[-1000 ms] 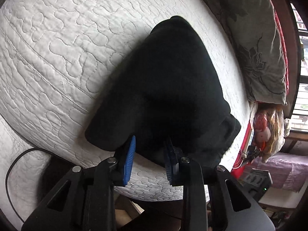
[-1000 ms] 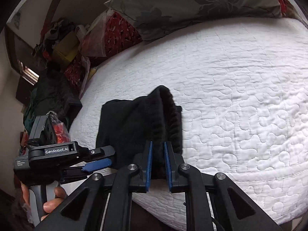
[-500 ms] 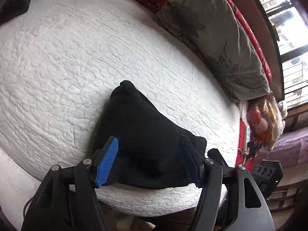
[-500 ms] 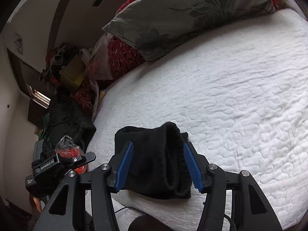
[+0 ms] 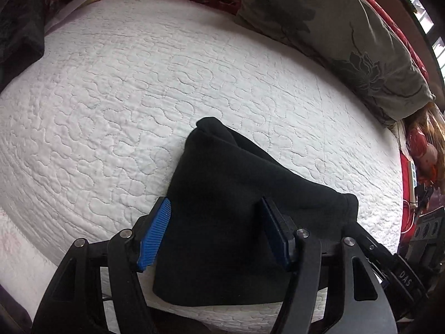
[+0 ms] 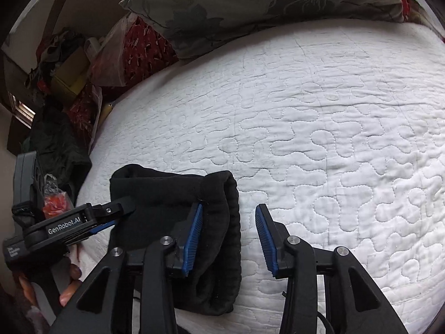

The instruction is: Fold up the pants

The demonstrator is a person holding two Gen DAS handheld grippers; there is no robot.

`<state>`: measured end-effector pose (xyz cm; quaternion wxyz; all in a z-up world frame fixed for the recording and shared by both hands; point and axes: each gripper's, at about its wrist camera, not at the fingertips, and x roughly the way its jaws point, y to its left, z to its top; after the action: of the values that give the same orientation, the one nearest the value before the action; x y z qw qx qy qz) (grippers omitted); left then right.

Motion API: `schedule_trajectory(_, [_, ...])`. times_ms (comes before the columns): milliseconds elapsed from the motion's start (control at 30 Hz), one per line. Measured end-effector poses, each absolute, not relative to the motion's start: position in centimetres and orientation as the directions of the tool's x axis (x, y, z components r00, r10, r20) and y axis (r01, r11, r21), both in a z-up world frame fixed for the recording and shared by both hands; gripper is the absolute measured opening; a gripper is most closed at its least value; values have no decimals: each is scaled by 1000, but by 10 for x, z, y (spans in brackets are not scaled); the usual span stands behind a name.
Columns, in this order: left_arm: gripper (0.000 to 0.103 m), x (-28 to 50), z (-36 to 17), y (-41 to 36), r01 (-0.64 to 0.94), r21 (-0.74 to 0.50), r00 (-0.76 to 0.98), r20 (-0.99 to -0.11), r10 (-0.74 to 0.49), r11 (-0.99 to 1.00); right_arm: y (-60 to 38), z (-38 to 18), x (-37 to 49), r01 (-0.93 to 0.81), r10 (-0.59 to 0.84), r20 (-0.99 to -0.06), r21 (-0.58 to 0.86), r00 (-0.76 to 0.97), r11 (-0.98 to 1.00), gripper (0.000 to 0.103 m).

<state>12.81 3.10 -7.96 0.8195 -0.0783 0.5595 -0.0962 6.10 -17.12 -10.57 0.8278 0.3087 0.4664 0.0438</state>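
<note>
White quilted bed (image 5: 111, 111) w/ black pants (image 5: 236, 208) folded into compact bundle near front edge; left gripper (image 5: 214, 231) jaws just opened wide, right gripper (image 6: 228, 236) jaws let go then narrowed a bit, both off cloth, so fold looks done.

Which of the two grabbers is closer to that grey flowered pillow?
Neither clearly. Both the left gripper and the right gripper hang open over the folded black pants at the near edge of the white quilt; the pillow lies across it.
</note>
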Motion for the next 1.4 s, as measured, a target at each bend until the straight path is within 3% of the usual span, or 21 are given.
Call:
schedule_trajectory(133, [65, 115, -72, 47, 44, -178, 409, -895, -180, 983, -185, -109, 48, 240, 450, -692, 659, 564, 713, 60])
schedule_trajectory(300, [65, 113, -76, 62, 36, -121, 417, -900, -125, 992, -187, -114, 36, 248, 494, -672, 698, 552, 672, 66])
schedule_trajectory(533, [65, 125, -88, 77, 9, -136, 384, -914, -129, 991, -164, -111, 43, 215, 493, -701, 662, 516, 718, 73])
schedule_trajectory(767, [65, 141, -101, 104, -35, -287, 318, -911, -262, 957, -154, -123, 54, 230, 476, -748, 620, 463, 750, 74])
schedule_trajectory(933, [65, 148, -115, 97, -20, -343, 262, -908, -326, 939, -150, -133, 61, 231, 514, -734, 648, 445, 726, 78])
schedule_trajectory(1000, [73, 150, -119, 96, -13, -334, 267, -909, -319, 942, -146, -135, 65, 205, 533, -721, 661, 443, 722, 78])
schedule_trajectory(1200, [78, 148, -125, 107, -4, -417, 271, -875, -401, 909, -147, -145, 69, 170, 576, -684, 697, 448, 696, 83])
schedule_trajectory(1267, [83, 146, -126, 112, 8, -474, 248, -852, -460, 881, -152, -149, 66, 167, 599, -659, 724, 456, 669, 83])
schedule_trajectory(1400, [84, 139, -132, 121, 45, -652, 128, -748, -651, 757, -162, -155, 65, 175, 638, -613, 771, 466, 612, 82])
